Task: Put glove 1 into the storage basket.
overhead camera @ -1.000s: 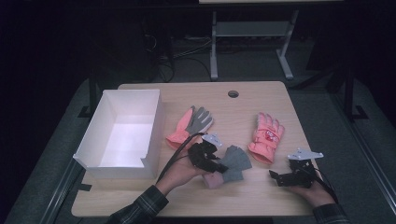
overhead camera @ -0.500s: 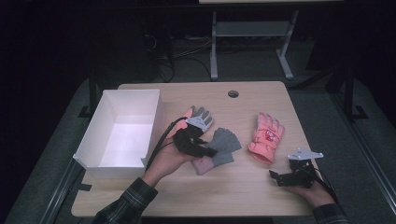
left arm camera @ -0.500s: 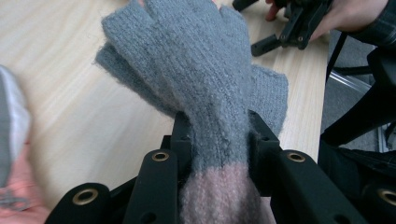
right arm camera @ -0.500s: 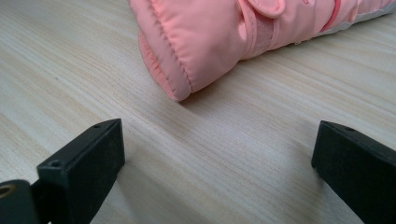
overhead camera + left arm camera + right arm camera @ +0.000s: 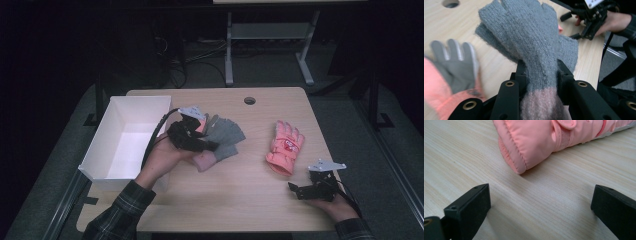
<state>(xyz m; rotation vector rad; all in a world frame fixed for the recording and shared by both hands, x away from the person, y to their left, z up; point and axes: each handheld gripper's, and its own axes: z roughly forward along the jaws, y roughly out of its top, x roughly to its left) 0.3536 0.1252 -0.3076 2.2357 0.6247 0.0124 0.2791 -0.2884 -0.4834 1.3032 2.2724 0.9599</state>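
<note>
My left gripper [image 5: 209, 145] is shut on a grey knit glove with a pink cuff [image 5: 226, 136], held just above the table beside the white box. In the left gripper view the jaws [image 5: 541, 68] pinch the knit glove [image 5: 534, 37] near its cuff, and a second grey knit glove hangs behind it. A pink glove with a grey palm [image 5: 454, 66] lies on the table below. A pink ski glove [image 5: 285, 146] lies to the right of centre. My right gripper [image 5: 300, 191] stands open on the table just short of that ski glove's cuff [image 5: 541, 142].
An open white box [image 5: 125, 142] with nothing inside stands at the table's left edge. The wooden table [image 5: 240, 200] has a round cable hole [image 5: 249, 100] at the back. Dark floor and a metal stand's legs lie beyond the table.
My left gripper has carried the grey knit gloves left and away from the person, over the pink-and-grey glove and toward the box. The right gripper has stayed put.
</note>
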